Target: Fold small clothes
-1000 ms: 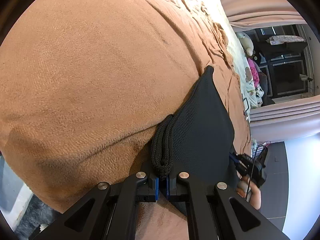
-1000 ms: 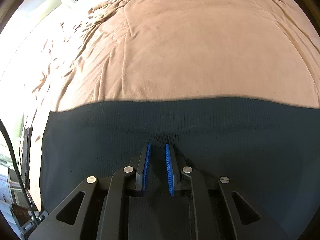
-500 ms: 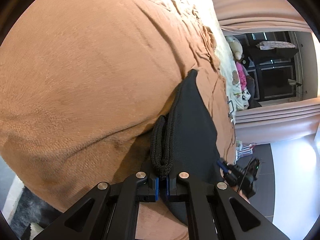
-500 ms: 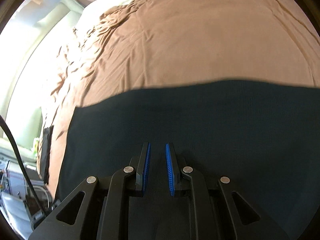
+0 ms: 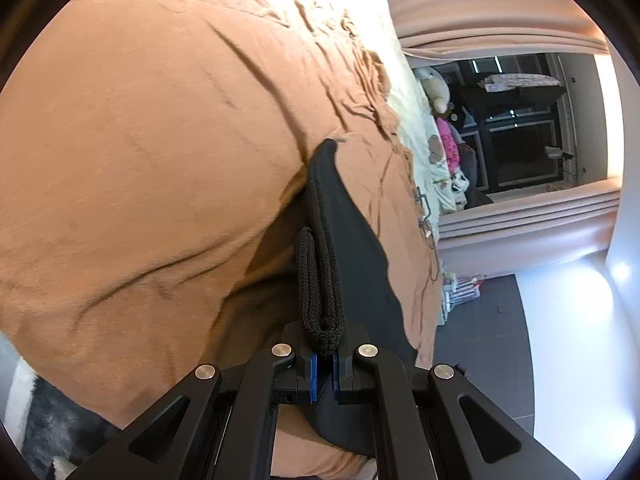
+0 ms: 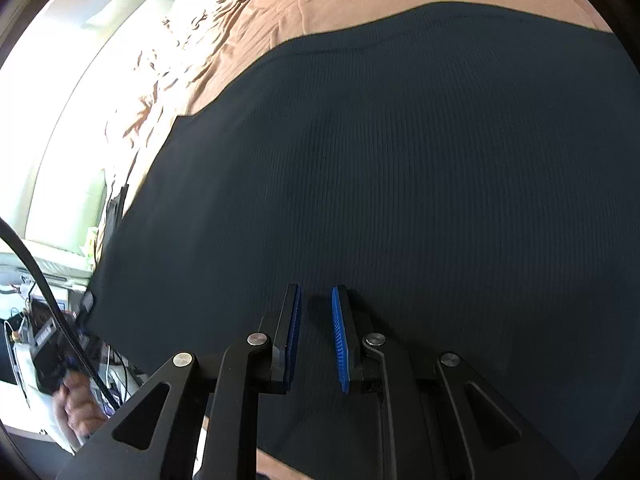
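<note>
- I am working the fold step: the dark ribbed garment (image 6: 400, 184) is lying spread over the brown blanket (image 5: 160, 140) on the bed, and I am raising one of its edges.
- The left gripper (image 5: 325, 368) is clenched on a bunched, doubled edge of the garment; the thick hem is standing up out of the blue pads (image 5: 314, 372), and the cloth is hanging off the blanket at that end.
- The right gripper (image 6: 316, 336) is hovering low over the middle of the garment with a narrow gap between its blue pads (image 6: 340, 340); I am seeing no cloth pinched between them, so I judge it to be holding nothing.
- Next move, in my judgement: the right gripper needs to reach an edge or corner of the garment and close on it, so both ends can be carried over together; pressing into the flat middle would give it nothing to pinch.
- Risk: lifting only the left end may drag the cloth across the blanket and skew the fold.
- Compared with a second ago, the left view is showing the held edge higher off the blanket, with a deeper shadow beneath it.
- The right view is now filled far more by the garment, and the person's hand (image 6: 76, 404) on the other grip has come into its lower-left corner.
</note>
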`<state>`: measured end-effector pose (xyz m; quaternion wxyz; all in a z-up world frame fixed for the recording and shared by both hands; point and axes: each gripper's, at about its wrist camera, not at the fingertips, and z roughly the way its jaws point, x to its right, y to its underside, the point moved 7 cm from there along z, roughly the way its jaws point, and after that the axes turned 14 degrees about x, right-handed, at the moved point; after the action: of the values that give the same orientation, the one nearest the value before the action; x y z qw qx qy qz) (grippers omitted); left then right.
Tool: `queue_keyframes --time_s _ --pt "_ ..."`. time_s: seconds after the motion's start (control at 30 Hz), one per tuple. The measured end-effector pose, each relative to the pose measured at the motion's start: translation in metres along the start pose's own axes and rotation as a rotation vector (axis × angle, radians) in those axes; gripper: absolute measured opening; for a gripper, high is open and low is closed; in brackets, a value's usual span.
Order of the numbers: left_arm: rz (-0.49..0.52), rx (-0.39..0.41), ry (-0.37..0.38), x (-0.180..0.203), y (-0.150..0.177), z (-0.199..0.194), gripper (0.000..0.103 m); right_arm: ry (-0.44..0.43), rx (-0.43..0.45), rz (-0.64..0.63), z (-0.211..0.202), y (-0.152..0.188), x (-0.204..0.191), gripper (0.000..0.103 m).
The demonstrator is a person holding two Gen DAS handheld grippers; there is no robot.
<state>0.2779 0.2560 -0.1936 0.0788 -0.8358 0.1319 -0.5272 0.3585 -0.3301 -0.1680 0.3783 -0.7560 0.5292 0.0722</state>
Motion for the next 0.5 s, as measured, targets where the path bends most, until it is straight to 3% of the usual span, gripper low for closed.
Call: queue_keyframes --time_s 0.5 --pt "0.052 -0.045 0.117 0.07 -0.001 0.012 0.004 -0.077 -0.048 0.043 -0.01 0.052 0.001 0.011"
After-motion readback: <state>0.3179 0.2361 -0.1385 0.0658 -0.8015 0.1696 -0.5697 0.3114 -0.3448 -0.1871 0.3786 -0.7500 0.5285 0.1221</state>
